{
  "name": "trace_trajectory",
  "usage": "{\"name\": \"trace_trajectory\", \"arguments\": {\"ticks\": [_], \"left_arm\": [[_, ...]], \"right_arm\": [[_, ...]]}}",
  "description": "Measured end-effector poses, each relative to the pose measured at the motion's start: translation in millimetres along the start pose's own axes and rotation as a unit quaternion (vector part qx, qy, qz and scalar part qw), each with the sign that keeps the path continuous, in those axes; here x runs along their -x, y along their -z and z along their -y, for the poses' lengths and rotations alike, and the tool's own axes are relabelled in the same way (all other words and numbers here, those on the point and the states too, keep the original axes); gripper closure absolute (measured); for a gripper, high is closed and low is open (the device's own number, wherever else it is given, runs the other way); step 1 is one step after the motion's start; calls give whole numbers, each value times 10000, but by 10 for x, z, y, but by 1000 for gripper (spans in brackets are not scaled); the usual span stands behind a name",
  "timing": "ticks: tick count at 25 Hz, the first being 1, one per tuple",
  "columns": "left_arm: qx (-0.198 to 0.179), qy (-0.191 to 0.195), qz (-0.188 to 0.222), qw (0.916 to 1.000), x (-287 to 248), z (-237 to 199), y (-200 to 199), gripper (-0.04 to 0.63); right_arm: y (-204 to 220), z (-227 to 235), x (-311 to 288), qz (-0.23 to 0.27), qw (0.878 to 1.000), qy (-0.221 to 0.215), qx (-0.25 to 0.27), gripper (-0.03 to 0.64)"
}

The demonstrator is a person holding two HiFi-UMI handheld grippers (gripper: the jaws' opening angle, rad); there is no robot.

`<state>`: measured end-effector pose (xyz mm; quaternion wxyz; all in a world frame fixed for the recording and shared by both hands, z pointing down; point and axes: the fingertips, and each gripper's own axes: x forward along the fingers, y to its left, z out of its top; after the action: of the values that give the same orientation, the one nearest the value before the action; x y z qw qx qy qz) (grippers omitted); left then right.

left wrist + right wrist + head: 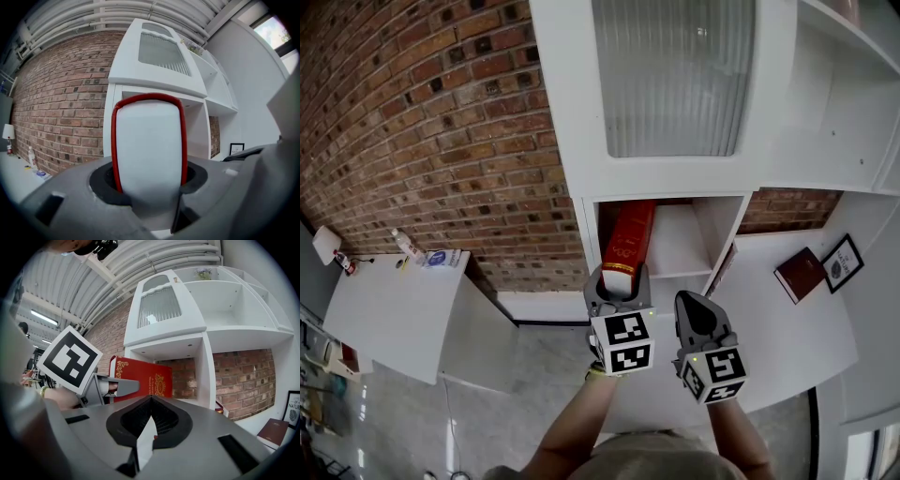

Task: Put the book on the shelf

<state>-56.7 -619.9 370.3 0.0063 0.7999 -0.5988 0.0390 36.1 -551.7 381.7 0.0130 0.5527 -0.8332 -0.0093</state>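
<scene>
Left tongs (617, 279) clamp the red book (630, 234), seemingly partly inside the shelf (682, 251); right tongs (699, 307) together, empty; seating and release remain

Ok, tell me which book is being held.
The bright red book with gold ornament, gripped in the fingers of the left gripper at the shelf opening. The darker maroon book lies flat on the white counter beside the framed picture, untouched.

Red book (628, 239), seemingly gold-ornamented; white shelf (572, 112)
</scene>
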Motion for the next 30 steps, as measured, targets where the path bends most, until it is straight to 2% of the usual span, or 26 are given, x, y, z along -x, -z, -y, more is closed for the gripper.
{"name": "trace_trajectory", "arguments": {"ticks": [13,30], "left_arm": [[61,-178,-50,9998,-351,90,19,362],[101,-268,-59,9996,-650,128,3,362]], "right_arm": [[-20,199,-120,26,9997,-223,27,611],[7,308,-120,26,9996,-275,27,611]]}}
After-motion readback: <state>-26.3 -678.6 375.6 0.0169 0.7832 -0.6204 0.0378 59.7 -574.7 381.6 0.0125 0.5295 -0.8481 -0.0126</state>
